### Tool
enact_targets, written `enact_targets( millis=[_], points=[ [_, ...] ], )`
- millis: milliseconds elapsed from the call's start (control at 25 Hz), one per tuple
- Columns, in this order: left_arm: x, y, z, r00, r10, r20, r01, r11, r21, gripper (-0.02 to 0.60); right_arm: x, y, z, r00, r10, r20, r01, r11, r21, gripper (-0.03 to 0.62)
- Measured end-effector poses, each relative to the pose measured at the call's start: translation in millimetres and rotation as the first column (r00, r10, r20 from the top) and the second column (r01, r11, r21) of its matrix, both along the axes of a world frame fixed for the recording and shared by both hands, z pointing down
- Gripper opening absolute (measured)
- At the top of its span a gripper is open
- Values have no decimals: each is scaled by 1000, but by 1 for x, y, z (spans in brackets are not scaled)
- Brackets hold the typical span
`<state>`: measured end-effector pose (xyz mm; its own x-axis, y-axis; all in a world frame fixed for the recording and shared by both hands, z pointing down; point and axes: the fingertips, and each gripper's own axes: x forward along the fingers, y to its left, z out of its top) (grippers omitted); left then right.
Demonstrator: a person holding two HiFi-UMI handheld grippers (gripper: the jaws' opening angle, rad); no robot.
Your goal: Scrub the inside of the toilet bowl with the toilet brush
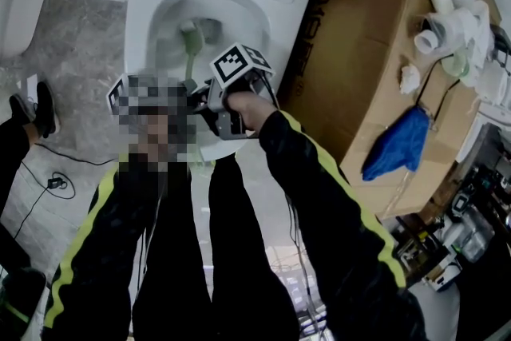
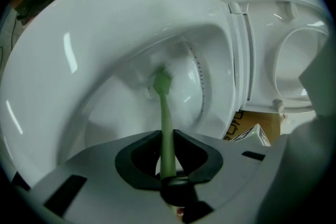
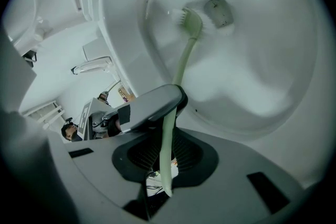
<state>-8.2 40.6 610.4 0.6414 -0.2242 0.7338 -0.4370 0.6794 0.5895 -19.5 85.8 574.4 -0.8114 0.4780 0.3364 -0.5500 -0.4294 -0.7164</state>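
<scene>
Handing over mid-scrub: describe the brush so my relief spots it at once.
Find the white toilet bowl at the head view's top. A slim brush slants into it, bristles low inside, handle clamped by the left gripper and right gripper. It is pale green; nothing else in the bowl is.

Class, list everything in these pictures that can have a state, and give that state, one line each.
toilet bowl, uncovered
toilet seat, raised
toilet brush, head down inside the bowl
left hand-held gripper, shut on the toilet brush handle
right hand-held gripper, shut on the handle's end
</scene>
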Motion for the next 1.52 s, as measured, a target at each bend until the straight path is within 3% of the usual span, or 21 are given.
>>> enact_targets(
  millis=[880, 1520],
  points=[
    [24, -20, -2, 981, 192, -19, -191, 980, 59, 77, 15, -20, 0, 990, 140, -25, -139, 989, 50, 58],
    [29, -8, -41, 968, 241, -66, -232, 966, 118, 77, 14, -7, -34, 970, 239, -35, -234, 967, 104, 58]
  ],
)
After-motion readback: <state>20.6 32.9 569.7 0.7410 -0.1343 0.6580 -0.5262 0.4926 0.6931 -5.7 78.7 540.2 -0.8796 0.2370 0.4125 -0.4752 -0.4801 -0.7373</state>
